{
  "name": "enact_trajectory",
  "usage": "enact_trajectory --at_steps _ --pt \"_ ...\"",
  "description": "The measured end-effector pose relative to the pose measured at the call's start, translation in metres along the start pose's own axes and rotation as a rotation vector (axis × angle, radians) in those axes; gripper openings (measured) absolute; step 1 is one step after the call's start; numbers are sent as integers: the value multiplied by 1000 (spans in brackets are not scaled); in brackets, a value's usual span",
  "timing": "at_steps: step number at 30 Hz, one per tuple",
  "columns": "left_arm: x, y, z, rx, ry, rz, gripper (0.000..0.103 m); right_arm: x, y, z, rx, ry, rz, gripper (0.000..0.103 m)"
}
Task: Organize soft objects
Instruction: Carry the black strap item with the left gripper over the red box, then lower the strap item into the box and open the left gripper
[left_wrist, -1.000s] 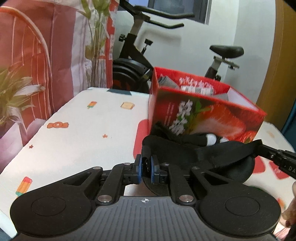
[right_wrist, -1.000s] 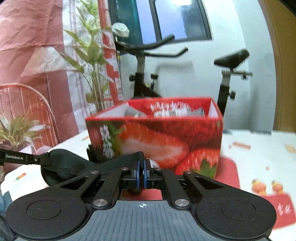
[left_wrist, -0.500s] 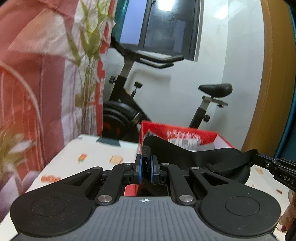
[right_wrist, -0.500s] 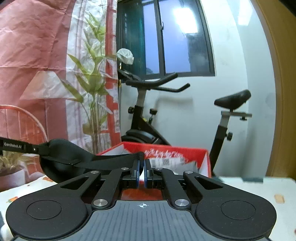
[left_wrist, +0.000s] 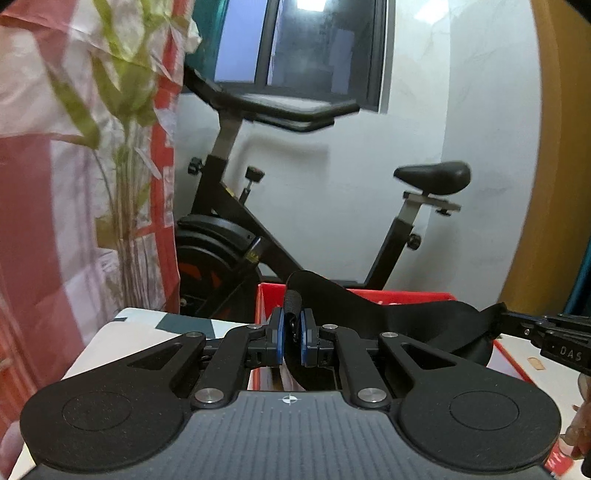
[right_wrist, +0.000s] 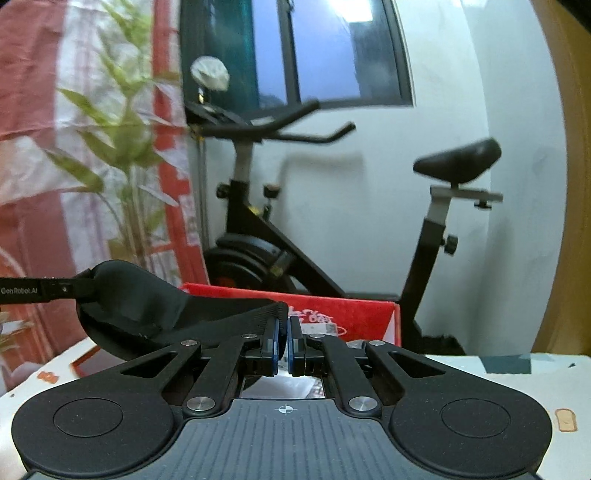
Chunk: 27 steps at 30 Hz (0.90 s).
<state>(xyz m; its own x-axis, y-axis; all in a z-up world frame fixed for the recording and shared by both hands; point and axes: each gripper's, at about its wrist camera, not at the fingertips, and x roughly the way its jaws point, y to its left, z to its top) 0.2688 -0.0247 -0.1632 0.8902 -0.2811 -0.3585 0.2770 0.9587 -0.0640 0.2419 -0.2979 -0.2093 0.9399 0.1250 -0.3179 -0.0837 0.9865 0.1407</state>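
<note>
Both tongs pinch one black sleep mask (left_wrist: 399, 317) above the red box (right_wrist: 354, 310): left gripper (left_wrist: 292, 339) nips its strap, right gripper (right_wrist: 282, 341) its far end, fabric slung between them.

Black eye mask (left_wrist: 391, 314) raised w/ both grippers from tabletop in front of strawberry box (right_wrist: 354, 314) to above its rim.

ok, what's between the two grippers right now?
The black eye mask spans between them: left gripper pinches one end, right gripper the strap end, above the red box. Both wrist views show it.
</note>
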Motion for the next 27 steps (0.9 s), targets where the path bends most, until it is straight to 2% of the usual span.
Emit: enact_trajectory --at_steps 7,11,13,15,17,20,21,23,24,26,27 --pt "72 -6 12 2 113 -4 9 55 -6 10 -25 107 -56 4" --pt "96 -14 11 40 155 -35 10 67 -8 5 -22 153 -92 6" --pt "103 -15 9 46 174 -44 12 67 -8 2 -24 154 -104 9" --pt "105 -14 6 58 187 -57 19 64 -8 -1 -27 160 -106 12" --pt "104 -15 4 77 184 -58 48 60 -8 -3 -35 163 -108 14" --pt "94 -15 -1 86 158 -70 73 51 -7 -5 -33 154 -116 20" --pt "89 -16 -2 91 148 -71 78 47 -8 -5 -25 151 -115 21" --pt "82 -18 -1 102 132 -46 98 39 -9 -4 2 141 -101 25" --pt "76 -18 0 99 119 -31 99 34 -8 -2 14 136 -96 32" --pt "63 -16 4 84 97 -31 103 21 -8 0 30 106 -90 56" --pt "56 -16 6 83 92 -29 103 14 -7 1 41 85 -90 76"
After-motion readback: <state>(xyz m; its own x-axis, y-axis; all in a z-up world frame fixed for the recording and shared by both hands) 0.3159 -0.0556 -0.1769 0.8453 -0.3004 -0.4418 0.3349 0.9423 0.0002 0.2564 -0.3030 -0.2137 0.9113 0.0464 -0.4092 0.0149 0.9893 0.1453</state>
